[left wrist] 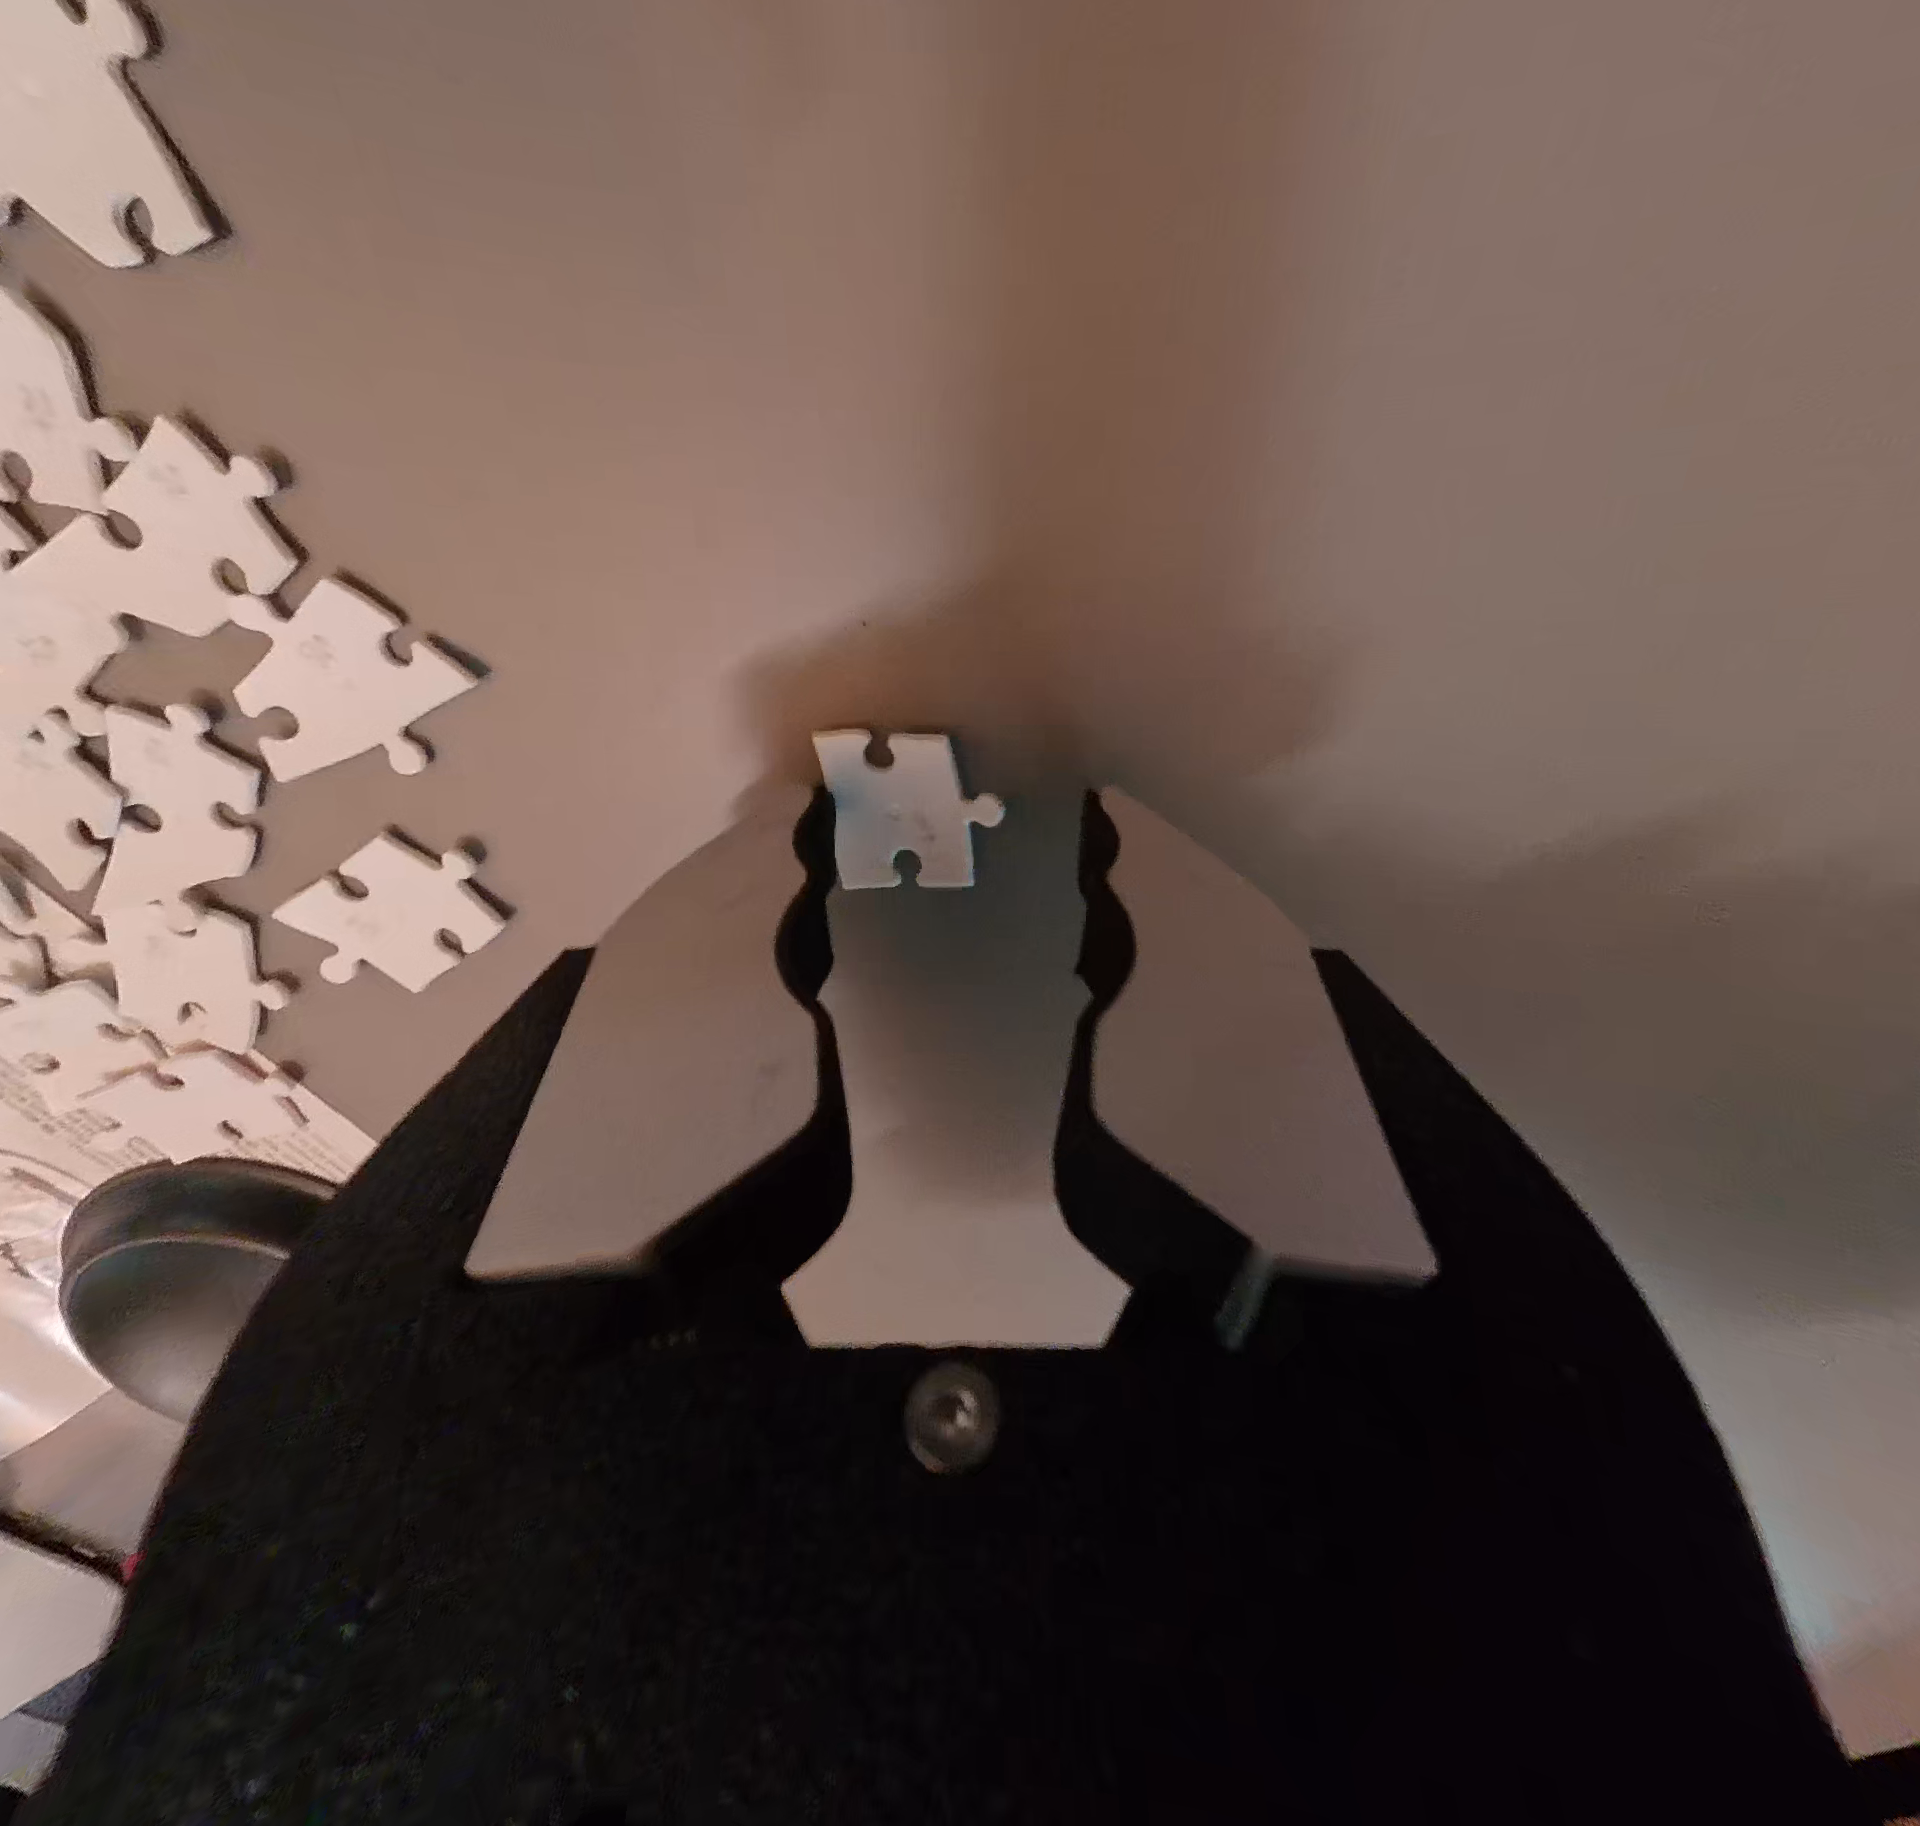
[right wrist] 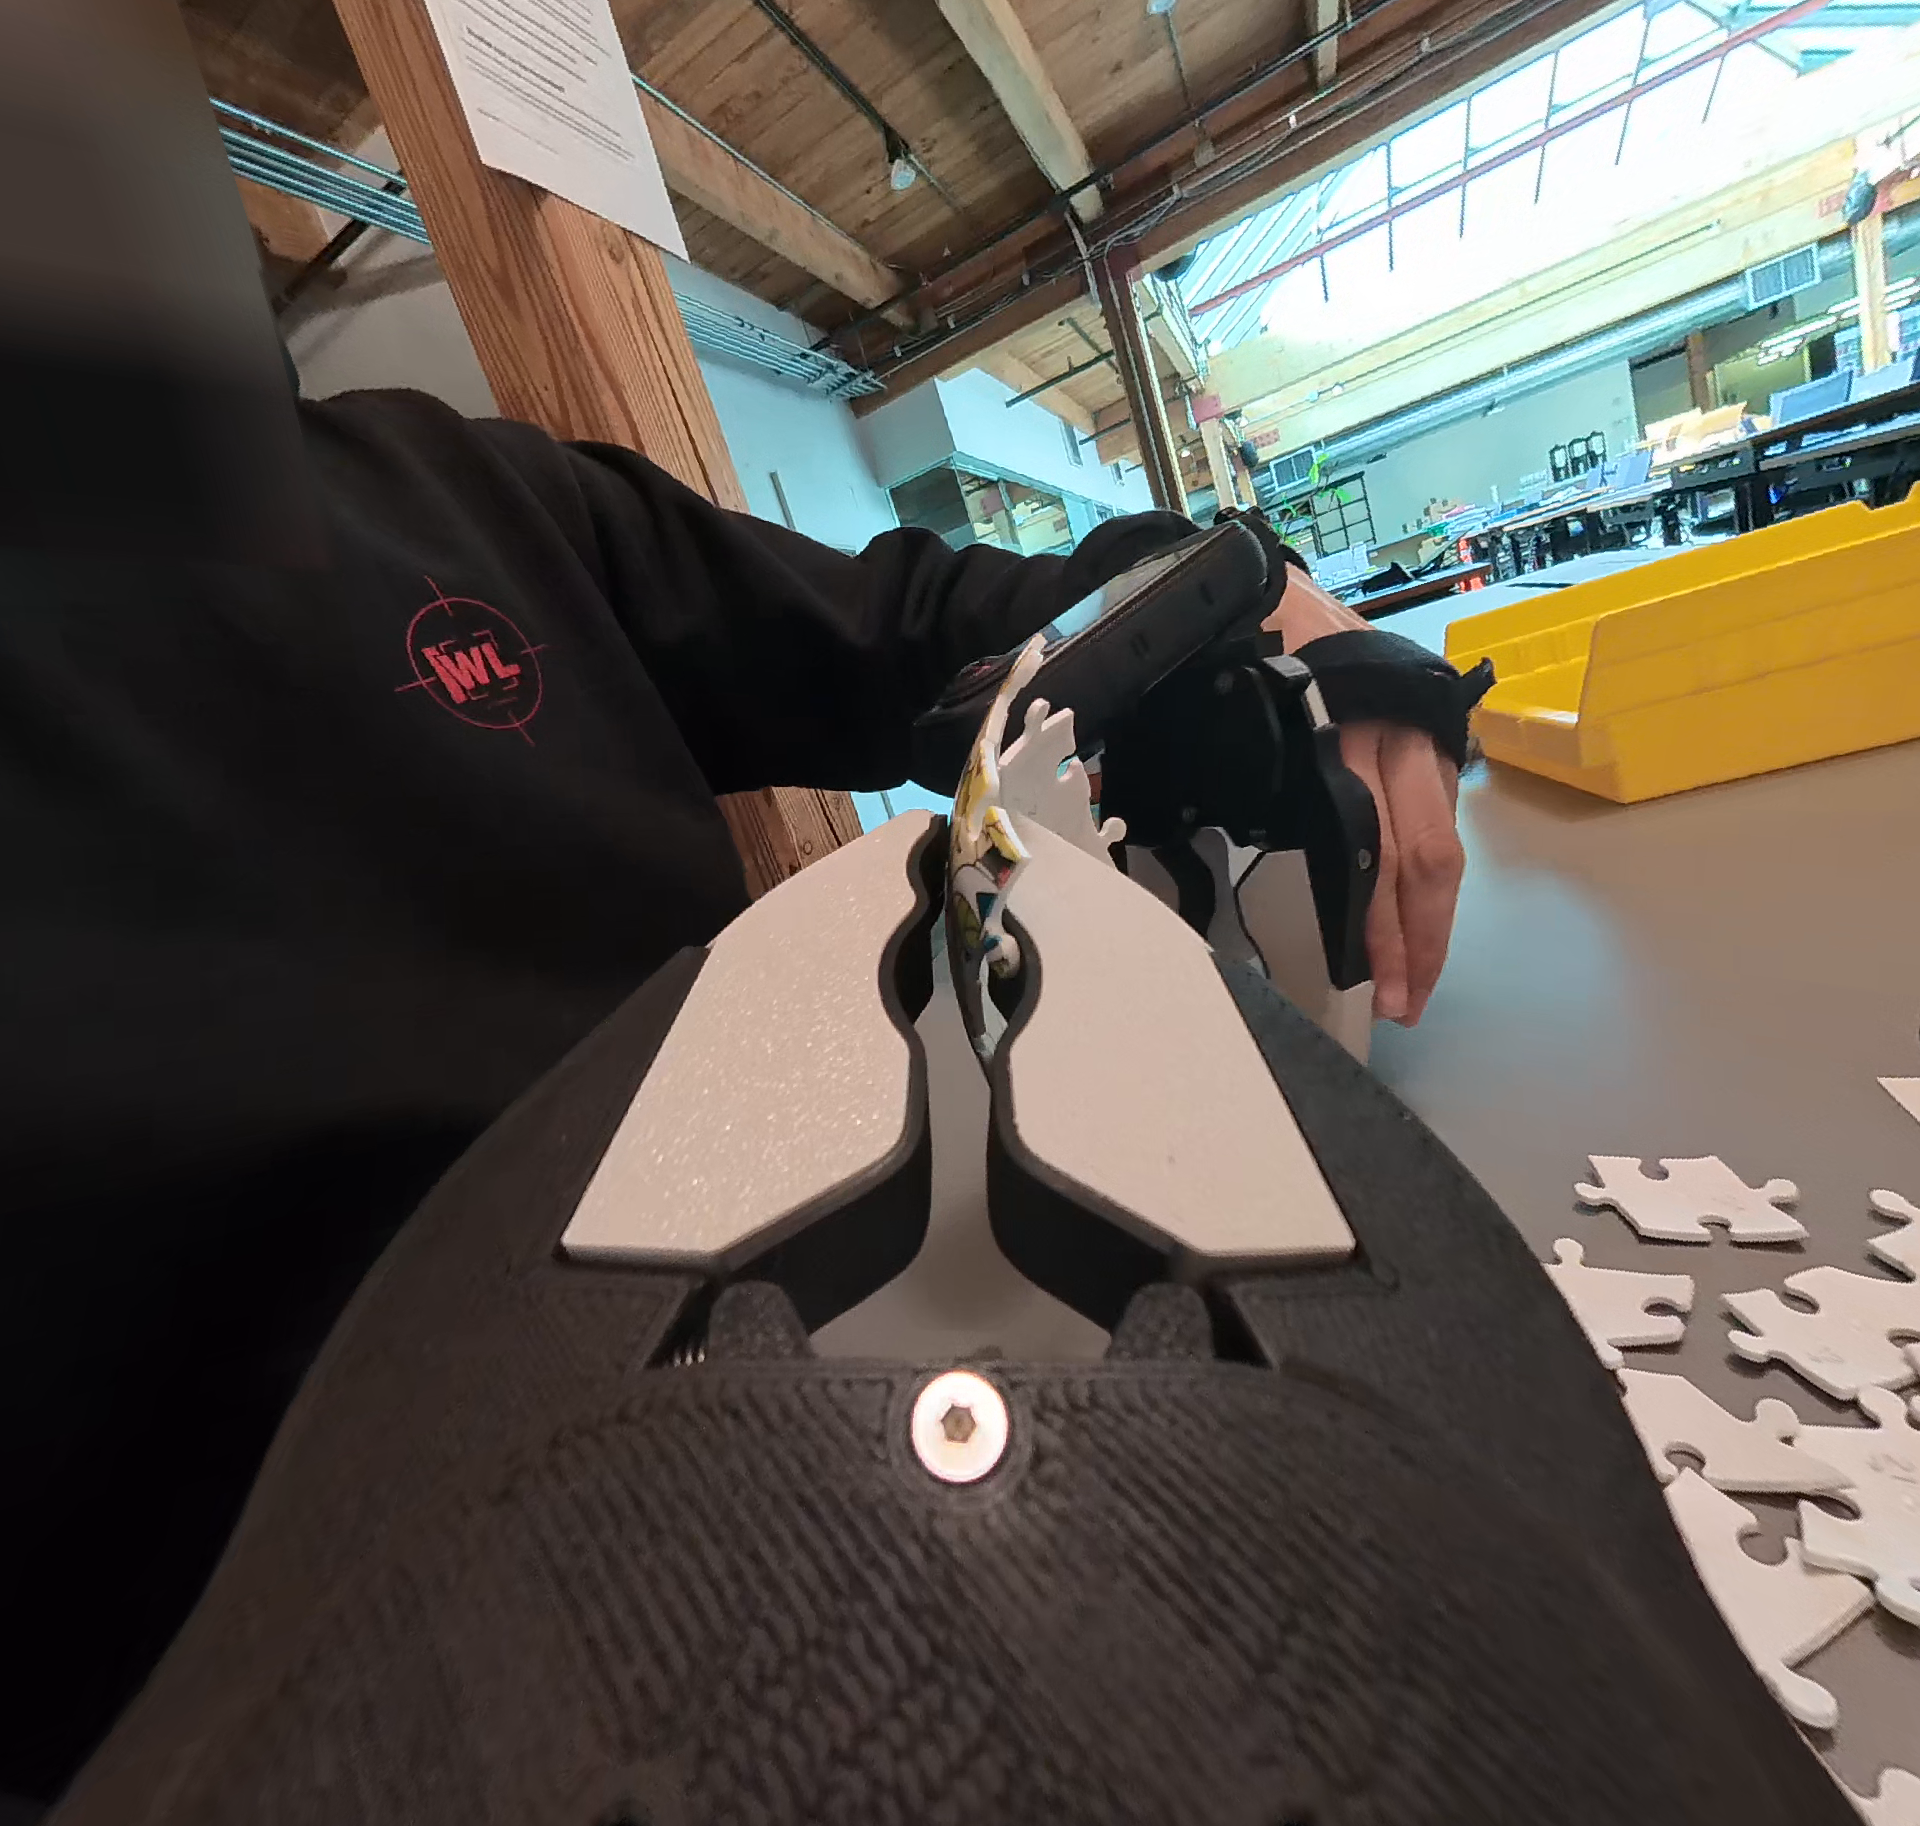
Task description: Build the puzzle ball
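Note:
In the left wrist view my left gripper (left wrist: 954,805) is open and points down at the grey-brown table (left wrist: 1351,426). A single white puzzle piece (left wrist: 899,826) lies flat between its fingertips, close to the left finger. In the right wrist view my right gripper (right wrist: 987,872) is shut on a curved joined section of puzzle pieces (right wrist: 1023,748) and holds it upright above the table. The section's printed coloured side faces left and its white back faces right. Behind it a person's hand (right wrist: 1413,841) holds the other gripper down at the table.
A pile of loose white pieces (left wrist: 177,758) lies left of the left gripper, and also shows at the lower right of the right wrist view (right wrist: 1787,1381). A dark round dish (left wrist: 156,1288) sits on a printed sheet. A yellow bin (right wrist: 1704,675) stands at the far right. Left tips to right tips: about 20 cm.

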A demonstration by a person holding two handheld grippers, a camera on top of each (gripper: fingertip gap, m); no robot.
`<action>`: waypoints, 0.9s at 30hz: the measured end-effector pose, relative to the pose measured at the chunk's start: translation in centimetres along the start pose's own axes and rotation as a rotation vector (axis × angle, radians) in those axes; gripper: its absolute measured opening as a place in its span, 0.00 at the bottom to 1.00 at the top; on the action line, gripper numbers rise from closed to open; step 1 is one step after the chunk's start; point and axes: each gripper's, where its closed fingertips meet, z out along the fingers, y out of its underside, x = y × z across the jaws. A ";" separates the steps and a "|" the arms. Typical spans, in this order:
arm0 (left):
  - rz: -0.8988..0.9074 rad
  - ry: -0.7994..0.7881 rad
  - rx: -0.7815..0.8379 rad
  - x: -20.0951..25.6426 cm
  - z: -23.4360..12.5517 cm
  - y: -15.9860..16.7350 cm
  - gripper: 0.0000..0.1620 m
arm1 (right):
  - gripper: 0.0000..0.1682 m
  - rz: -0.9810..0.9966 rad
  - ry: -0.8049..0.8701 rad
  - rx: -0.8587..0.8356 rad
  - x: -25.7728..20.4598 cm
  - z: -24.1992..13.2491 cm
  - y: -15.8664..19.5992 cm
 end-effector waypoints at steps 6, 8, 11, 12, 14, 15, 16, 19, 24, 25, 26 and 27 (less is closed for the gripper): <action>-0.088 0.004 0.027 -0.1 0.0 0.1 0.26 | 0.03 -0.004 -0.006 0.007 -0.2 0.0 -0.2; -0.107 0.008 0.025 0.0 -0.1 0.1 0.28 | 0.03 -0.005 -0.004 0.003 -0.1 0.0 -0.1; -0.158 -0.029 0.063 -0.3 -0.8 -0.3 0.29 | 0.03 -0.010 -0.003 0.001 -0.2 -0.1 -0.1; -0.188 -0.041 0.085 -0.4 -1.1 -0.6 0.28 | 0.03 -0.011 -0.001 0.005 -0.2 -0.1 -0.2; -0.272 -0.054 0.105 -0.4 -1.5 -0.8 0.27 | 0.03 -0.009 0.000 0.010 -0.1 -0.2 -0.3; -0.315 -0.041 0.114 -0.2 -1.5 -0.9 0.26 | 0.03 -0.009 0.000 0.011 -0.1 -0.2 -0.3; -0.356 -0.029 0.125 0.1 -1.4 -1.2 0.25 | 0.03 -0.009 0.000 0.010 -0.1 -0.1 -0.3; -0.440 -0.033 0.142 0.2 -0.8 -1.5 0.25 | 0.03 -0.008 -0.004 0.007 -0.2 0.0 -0.2; -0.513 -0.075 0.090 -0.5 0.0 -0.7 0.27 | 0.03 -0.008 -0.006 -0.002 -0.2 0.1 0.0; -0.526 -0.070 0.091 -0.5 0.0 -0.8 0.28 | 0.03 -0.009 -0.004 -0.002 -0.2 0.1 0.0; -0.534 -0.066 0.095 -0.5 0.0 -0.9 0.29 | 0.03 -0.011 -0.003 0.000 -0.2 0.1 -0.1; -0.540 -0.062 0.095 -0.5 0.1 -0.9 0.29 | 0.03 -0.010 -0.003 0.003 -0.2 0.0 -0.1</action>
